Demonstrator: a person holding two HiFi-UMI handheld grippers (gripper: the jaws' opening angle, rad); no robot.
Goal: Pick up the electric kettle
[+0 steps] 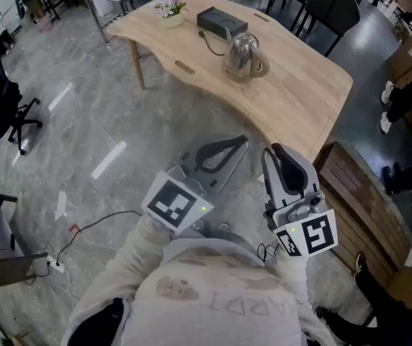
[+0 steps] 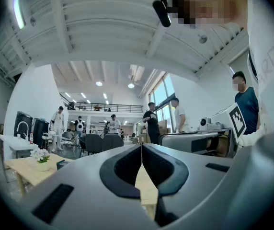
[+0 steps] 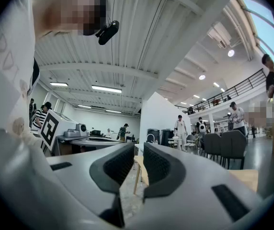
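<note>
Nearest of all was the person's pale sweatshirt (image 1: 220,301), filling the bottom of the head view; just beyond it both tools were held out about level over the grey floor (image 1: 83,121); the left gripper (image 1: 236,145) had its jaws pressed together on nothing, the pads meeting along one line in its own view; the right gripper (image 1: 276,154) was likewise closed and empty, with only a sliver of a gap near the tips. The electric kettle (image 1: 243,52) stood at twelve o'clock from them, well apart, upright on the wooden table (image 1: 299,92); a black box (image 1: 220,21) lay at eleven o'clock from it, and a small flower pot (image 1: 170,11) farther off toward ten o'clock. To my eye this was the approach, with no reach begun; the next move called for closing on the table, spreading one pair of jaws and lining them up on the kettle's handle, whose side I could not make out from there.
</note>
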